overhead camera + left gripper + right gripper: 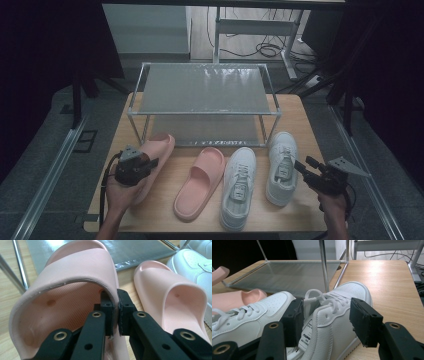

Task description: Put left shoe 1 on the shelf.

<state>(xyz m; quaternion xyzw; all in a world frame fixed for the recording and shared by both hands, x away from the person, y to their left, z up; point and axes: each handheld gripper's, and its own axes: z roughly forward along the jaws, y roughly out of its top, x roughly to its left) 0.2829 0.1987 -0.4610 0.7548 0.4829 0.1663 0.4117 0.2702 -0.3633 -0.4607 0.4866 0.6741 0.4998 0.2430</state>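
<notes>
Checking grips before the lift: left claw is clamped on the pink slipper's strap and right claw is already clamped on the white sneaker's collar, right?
Half right. The left claw is clamped on the pink slipper strap edge. The right claw is not clamped: the right gripper view shows its jaws open, straddling the white sneaker collar, with a gap at the outer jaw.

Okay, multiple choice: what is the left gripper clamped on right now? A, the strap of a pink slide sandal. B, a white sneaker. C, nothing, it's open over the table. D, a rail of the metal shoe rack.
A: in the left gripper view the left gripper has its jaws pinched shut on the strap edge of the pink slide sandal, not on a sneaker or the rack.
</notes>
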